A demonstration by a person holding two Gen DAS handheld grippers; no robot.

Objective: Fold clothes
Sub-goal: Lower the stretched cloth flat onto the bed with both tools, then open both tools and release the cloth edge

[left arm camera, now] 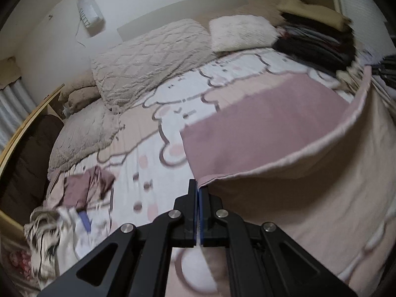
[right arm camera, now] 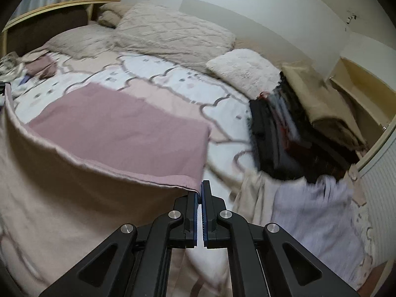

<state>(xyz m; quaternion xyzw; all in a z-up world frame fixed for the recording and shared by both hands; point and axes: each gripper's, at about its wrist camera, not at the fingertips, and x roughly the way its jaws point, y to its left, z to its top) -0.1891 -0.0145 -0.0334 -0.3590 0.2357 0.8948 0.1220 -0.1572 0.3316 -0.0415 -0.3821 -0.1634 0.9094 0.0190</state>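
Left wrist: both claws, left claw (left arm camera: 198, 188) and right claw (right arm camera: 201, 188), pinch a soft mauve cloth's (left arm camera: 267, 121) hemmed corners.

Dim, soft indoor light; motion blur throughout, fisheye-bent edges darkly vignetted.

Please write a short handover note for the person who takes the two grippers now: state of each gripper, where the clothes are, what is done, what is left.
Left gripper: shut on one corner of the pink cloth.
Right gripper: shut on the other near corner of the same cloth. Its edge hangs stretched between them; the far part lies flat on the bedspread.
Done: a stack of folded dark clothes by the white pillow.
Left: finish this fold; unfolded heap and a lilac garment wait.
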